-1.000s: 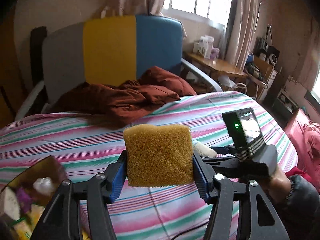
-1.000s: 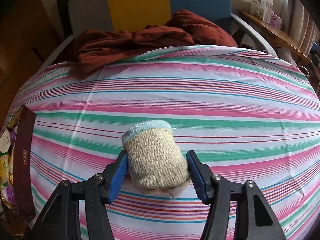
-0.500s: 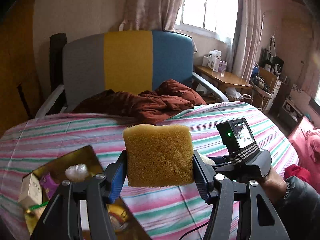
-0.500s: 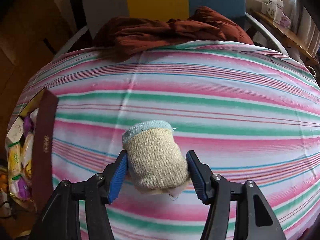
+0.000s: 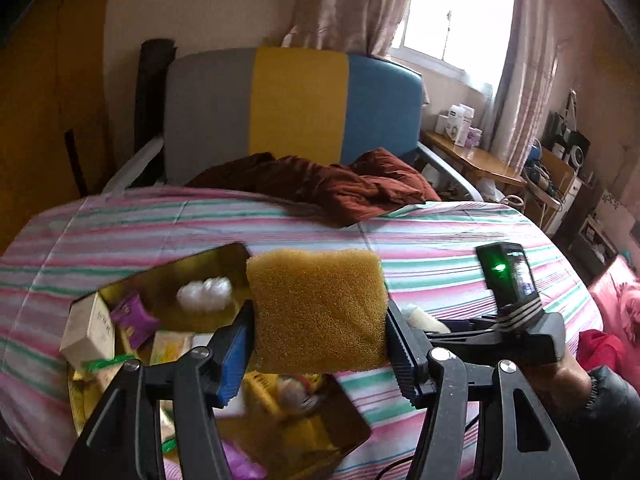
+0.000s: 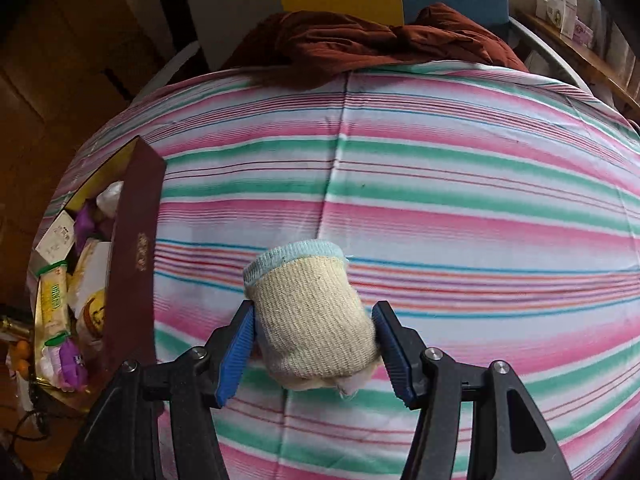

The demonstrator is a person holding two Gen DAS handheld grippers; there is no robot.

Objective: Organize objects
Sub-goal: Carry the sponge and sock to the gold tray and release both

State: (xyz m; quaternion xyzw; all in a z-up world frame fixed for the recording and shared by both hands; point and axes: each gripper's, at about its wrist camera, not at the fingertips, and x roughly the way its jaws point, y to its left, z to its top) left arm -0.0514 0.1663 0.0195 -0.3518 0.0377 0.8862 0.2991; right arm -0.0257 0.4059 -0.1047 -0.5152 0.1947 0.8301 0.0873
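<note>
Left fingers (image 5: 320,350) clamped on sponge (image 5: 318,310), box (image 5: 168,276) below and left of them. Right fingers (image 6: 314,350) gripping rolled sock (image 6: 308,320) above striped bed (image 6: 440,184).

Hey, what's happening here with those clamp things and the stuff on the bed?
A person is tidying up with a hand-held gripper in each hand. The left gripper is clamped on a yellow sponge, held above an open box of small packets on the striped bedsheet. The right gripper grips a rolled beige sock over the sheet, with the box off to its left. Neither item is in the box yet.
</note>
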